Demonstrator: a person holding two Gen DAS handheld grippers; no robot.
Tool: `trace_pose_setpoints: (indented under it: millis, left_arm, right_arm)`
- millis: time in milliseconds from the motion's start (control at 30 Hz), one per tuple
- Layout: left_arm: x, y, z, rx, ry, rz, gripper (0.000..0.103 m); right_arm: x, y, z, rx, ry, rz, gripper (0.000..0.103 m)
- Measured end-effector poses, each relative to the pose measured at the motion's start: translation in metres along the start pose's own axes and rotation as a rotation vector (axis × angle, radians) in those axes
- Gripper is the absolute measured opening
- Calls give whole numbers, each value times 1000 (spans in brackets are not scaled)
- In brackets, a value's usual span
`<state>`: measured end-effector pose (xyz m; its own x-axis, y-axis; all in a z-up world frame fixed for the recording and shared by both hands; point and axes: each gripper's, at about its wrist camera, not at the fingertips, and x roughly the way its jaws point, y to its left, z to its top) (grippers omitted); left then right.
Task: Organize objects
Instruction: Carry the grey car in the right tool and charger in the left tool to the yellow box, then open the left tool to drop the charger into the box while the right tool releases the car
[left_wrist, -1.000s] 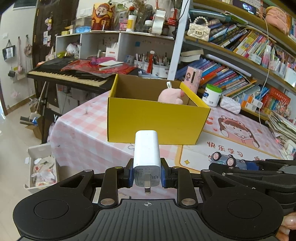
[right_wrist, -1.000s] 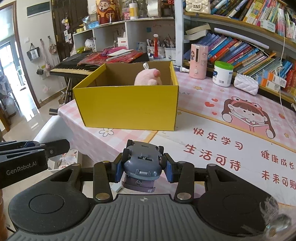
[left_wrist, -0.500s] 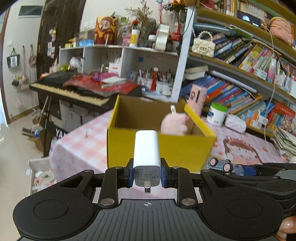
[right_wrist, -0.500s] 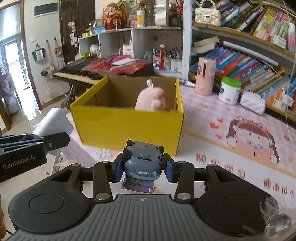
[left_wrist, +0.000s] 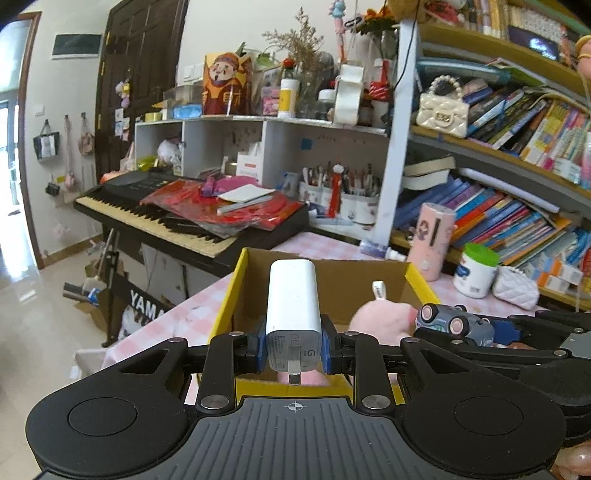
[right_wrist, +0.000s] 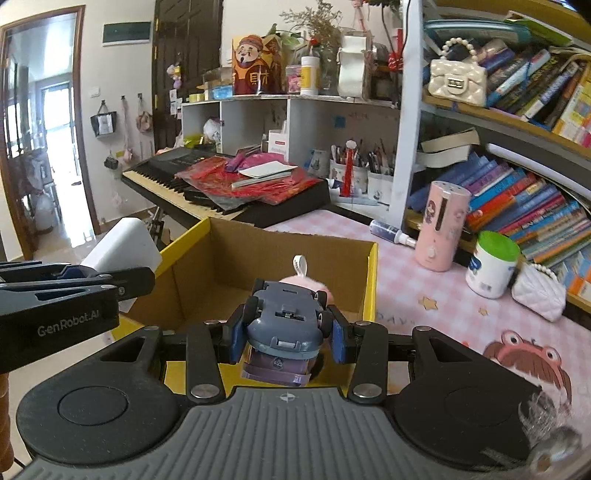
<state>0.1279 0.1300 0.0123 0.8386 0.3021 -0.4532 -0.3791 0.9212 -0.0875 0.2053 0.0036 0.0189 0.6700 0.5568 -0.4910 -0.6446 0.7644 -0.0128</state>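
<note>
My left gripper (left_wrist: 293, 350) is shut on a white charger plug (left_wrist: 293, 306) and holds it above the near left part of the open yellow cardboard box (left_wrist: 225, 306). My right gripper (right_wrist: 284, 336) is shut on a grey-blue toy car (right_wrist: 284, 317), held upside down above the box's near rim (right_wrist: 371, 295). A pink plush toy (left_wrist: 376, 321) lies inside the box. The charger (right_wrist: 122, 243) and the left gripper's arm show at the left of the right wrist view. The toy car (left_wrist: 454, 325) shows at the right of the left wrist view.
The box stands on a pink checked tablecloth (right_wrist: 406, 291). A pink cylinder (right_wrist: 441, 225), a green-lidded white jar (right_wrist: 493, 264) and a white quilted pouch (right_wrist: 539, 295) stand right of the box. A keyboard piano (left_wrist: 177, 218) and crowded bookshelves (left_wrist: 517, 206) lie behind.
Both grippers have moved forward and up toward the box, from in front of it to above its near rim. Each still holds its object.
</note>
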Motion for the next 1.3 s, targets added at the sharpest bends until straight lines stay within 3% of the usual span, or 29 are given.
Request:
trace_pose_setpoints:
  millis: [333,800,1033,1200,1300]
  left_arm:
    - [42,-9,-11,38,103,74,25]
    - [63,-19,-11,51,114,88,23]
    - [49,-25,-6,50,48,90,33]
    - [40,-24,-5,26,29,93,57]
    - [31,-22,-6,11,-2,99,67]
  right_arm:
    - [53,-7,-6,-70,86,52,41]
    - [75,-15,-13,-105,106,124,41]
    - [78,-18,-12,-96,111,149,44]
    - [76,-19,-11,-84,125,120,58]
    - [67,-19,-12,-72,95,118,69]
